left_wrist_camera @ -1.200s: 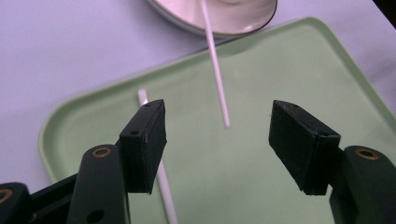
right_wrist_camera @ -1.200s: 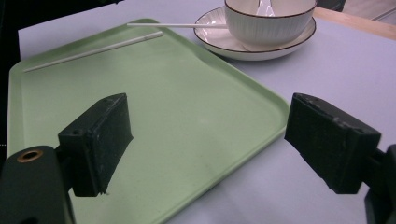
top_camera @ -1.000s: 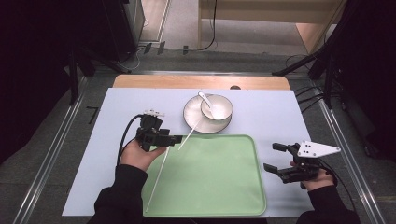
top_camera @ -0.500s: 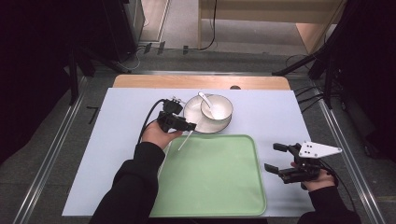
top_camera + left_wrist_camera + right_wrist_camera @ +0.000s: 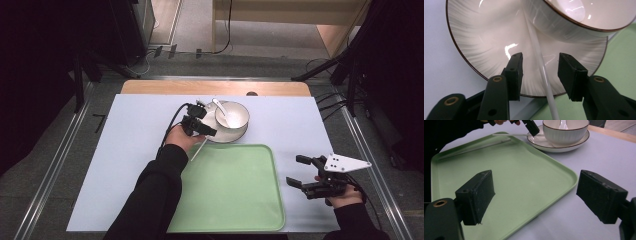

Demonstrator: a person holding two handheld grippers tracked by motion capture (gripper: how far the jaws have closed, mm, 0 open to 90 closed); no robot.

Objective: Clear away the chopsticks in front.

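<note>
My left gripper (image 5: 540,72) has its jaws part open and they have just been closing; the white stick (image 5: 541,72) runs between the pads without either pad pressing on it. The stick leans from the saucer (image 5: 484,40), beside the foot of the bowl (image 5: 574,20), out over the saucer's rim toward the green tray (image 5: 621,57). In the high view my left hand (image 5: 181,136) reaches in from below with the forearm stretched diagonally, the gripper pointing at the saucer's near-left edge, and the stick's low end lies at the tray's far-left corner. A spoon (image 5: 220,110) rests in the bowl.

My right gripper (image 5: 535,195) hangs with jaws wide and nothing between them, level, just off the tray's right edge, my right hand (image 5: 342,197) near the tabletop's (image 5: 135,125) right border. The tray bed between the two grippers lies bare, as does the tabletop left of the saucer.
</note>
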